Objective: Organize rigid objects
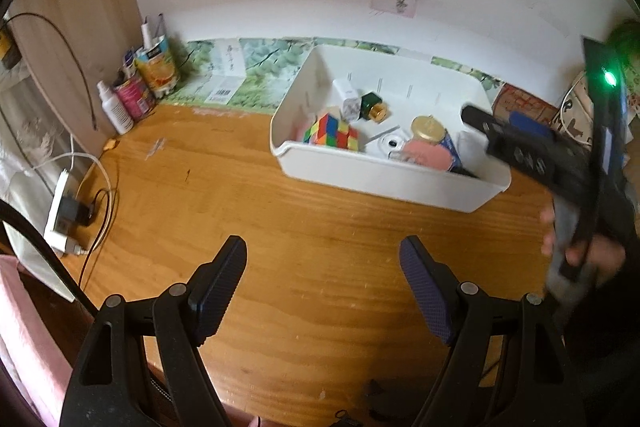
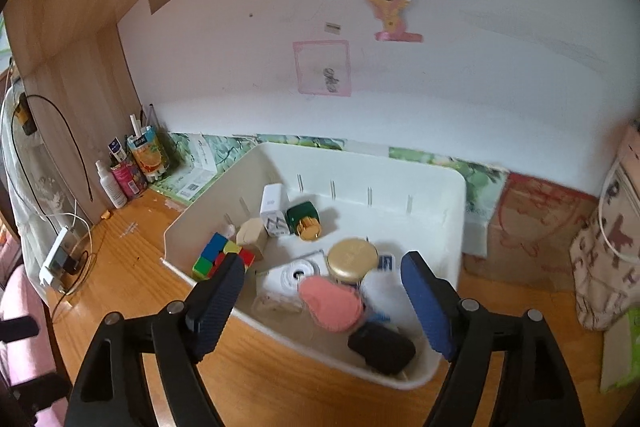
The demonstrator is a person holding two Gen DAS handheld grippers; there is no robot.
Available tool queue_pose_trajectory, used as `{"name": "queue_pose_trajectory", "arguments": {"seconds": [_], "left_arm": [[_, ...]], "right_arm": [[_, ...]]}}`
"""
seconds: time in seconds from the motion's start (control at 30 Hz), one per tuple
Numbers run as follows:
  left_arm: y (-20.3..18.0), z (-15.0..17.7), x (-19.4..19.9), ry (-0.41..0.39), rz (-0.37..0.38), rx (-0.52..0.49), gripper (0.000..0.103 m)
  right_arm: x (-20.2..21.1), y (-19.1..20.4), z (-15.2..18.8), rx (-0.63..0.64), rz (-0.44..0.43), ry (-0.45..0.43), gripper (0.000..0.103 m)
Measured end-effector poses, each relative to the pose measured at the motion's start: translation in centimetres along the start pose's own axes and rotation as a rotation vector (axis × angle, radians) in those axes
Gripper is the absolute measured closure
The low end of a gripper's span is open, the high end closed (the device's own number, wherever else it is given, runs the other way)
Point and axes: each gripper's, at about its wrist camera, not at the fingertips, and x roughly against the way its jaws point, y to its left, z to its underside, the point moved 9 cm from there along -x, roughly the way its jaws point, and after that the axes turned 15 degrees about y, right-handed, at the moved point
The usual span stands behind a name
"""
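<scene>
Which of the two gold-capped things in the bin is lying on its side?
The green bottle by the white charger; the jar stands upright, lid up.

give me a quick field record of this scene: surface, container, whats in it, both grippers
surface: wooden desk
container: white bin on the desk
contents: colour cube, white charger, green bottle with gold cap, gold-lidded jar, pink oval item, black item
left gripper: open, empty, over bare desk
right gripper: open, above the bin, holding nothing
</scene>
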Motion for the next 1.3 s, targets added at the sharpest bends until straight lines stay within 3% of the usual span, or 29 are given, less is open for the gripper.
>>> {"name": "queue_pose_trajectory", "arguments": {"seconds": [0.27, 0.37, 0.47, 0.53, 0.57, 0.73, 1.07, 1.3], "left_arm": [[0.2, -2.8, 1.0, -0.059, 0.076, 0.007, 0.021], [0.5, -3.5, 1.9, -0.101, 0.111, 0.033, 0.012], [0.6, -4.1, 2.7, -0.132, 0.133, 0.019, 0.003], [0.5, -4.1, 2.9, -0.122, 0.146, 0.011, 0.002], [0.4, -4.1, 3.0, -0.114, 0.159, 0.004, 0.001], [0.8, -3.5, 3.8, -0.122, 0.139, 0.0, 0.001], [1.2, -0.4, 4.0, -0.068, 0.091, -0.049, 0.001], [0.7, 0.4, 4.1, -0.072, 0.075, -0.093, 0.001]], "right_arm": [[2.7, 0.2, 3.6, -0.099, -0.005, 0.046, 0.02], [3.9, 0.5, 4.7, -0.122, -0.002, 0.071, 0.018], [5.8, 1.3, 5.5, -0.122, -0.007, 0.075, 0.012], [7.1, 1.8, 6.0, -0.11, 0.01, 0.068, 0.0], [8.0, 2.3, 6.3, -0.105, 0.019, 0.069, 0.0], [10.3, 2.9, 7.3, -0.158, 0.033, 0.046, 0.0], [12.5, 4.4, 10.7, -0.239, 0.079, 0.105, 0.0], [13.1, 4.5, 11.7, -0.276, 0.121, 0.107, 0.0]]}}
